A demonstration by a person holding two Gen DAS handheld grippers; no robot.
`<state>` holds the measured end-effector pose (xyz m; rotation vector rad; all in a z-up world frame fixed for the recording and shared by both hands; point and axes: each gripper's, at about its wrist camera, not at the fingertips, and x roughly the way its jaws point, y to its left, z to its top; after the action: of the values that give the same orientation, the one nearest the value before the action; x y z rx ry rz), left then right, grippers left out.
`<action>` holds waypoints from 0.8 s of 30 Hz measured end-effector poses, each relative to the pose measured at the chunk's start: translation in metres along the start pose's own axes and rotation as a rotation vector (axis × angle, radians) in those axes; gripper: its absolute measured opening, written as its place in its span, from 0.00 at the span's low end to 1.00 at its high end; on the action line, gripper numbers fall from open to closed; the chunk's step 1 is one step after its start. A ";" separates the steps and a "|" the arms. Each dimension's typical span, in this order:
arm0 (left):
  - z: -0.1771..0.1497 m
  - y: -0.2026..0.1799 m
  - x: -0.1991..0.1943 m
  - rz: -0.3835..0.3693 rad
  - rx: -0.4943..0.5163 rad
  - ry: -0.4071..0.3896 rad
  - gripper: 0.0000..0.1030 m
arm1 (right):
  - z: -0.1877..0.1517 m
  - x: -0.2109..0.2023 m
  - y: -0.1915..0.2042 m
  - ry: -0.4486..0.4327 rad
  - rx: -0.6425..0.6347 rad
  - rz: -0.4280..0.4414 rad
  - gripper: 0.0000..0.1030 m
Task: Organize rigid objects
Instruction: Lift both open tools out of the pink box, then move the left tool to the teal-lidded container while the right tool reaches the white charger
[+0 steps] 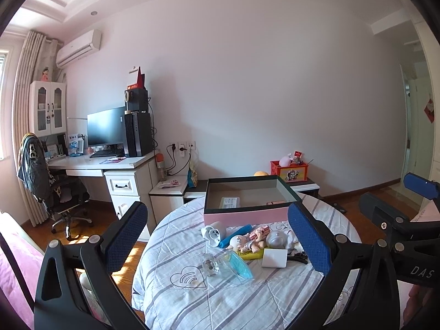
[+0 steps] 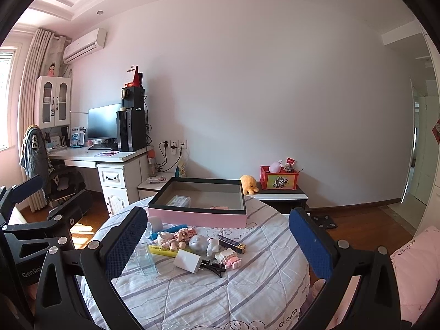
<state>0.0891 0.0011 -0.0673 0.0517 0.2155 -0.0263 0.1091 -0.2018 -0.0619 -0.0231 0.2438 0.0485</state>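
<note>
A pile of small items lies on a round table under a striped quilt [image 1: 220, 302]: a white charger block [image 1: 274, 258], a clear perfume bottle [image 1: 210, 267], a blue-lidded clear case [image 1: 238, 266], a small doll figure [image 1: 242, 243], a white plug adapter [image 1: 213, 235] and a yellow box [image 2: 162, 250]. Behind them stands an open pink box [image 1: 247, 216] with a dark rim. My left gripper [image 1: 217, 239] hangs open above the pile, nothing between its fingers. My right gripper [image 2: 217, 243] is open too, over the pile, with pink toy bricks [image 2: 229, 258] in front of it.
A computer desk [image 1: 110, 162] with monitor and tower stands at the back left, an office chair [image 1: 60, 192] beside it. Low cabinets [image 2: 277, 195] with a red toy box and an orange plush sit behind the table. Wooden floor [image 2: 365, 220] lies to the right; pink bedding [image 2: 418, 261] at the edge.
</note>
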 end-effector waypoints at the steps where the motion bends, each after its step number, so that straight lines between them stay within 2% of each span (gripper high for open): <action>1: -0.002 0.001 0.003 -0.003 -0.002 0.011 1.00 | -0.001 0.002 0.000 0.006 0.000 0.001 1.00; 10: -0.040 -0.002 0.048 -0.018 0.015 0.165 1.00 | -0.033 0.043 -0.001 0.121 0.013 0.019 1.00; 14: -0.066 0.003 0.070 -0.071 -0.014 0.269 1.00 | -0.057 0.069 -0.003 0.204 0.019 0.022 1.00; 19: -0.093 0.007 0.099 -0.057 -0.025 0.380 1.00 | -0.086 0.099 -0.009 0.293 0.038 0.040 1.00; 24: -0.108 0.001 0.129 -0.076 -0.052 0.469 1.00 | -0.106 0.122 -0.013 0.360 0.062 0.057 1.00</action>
<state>0.1916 0.0055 -0.1999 -0.0033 0.6870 -0.0843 0.2028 -0.2125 -0.1941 0.0374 0.6055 0.0934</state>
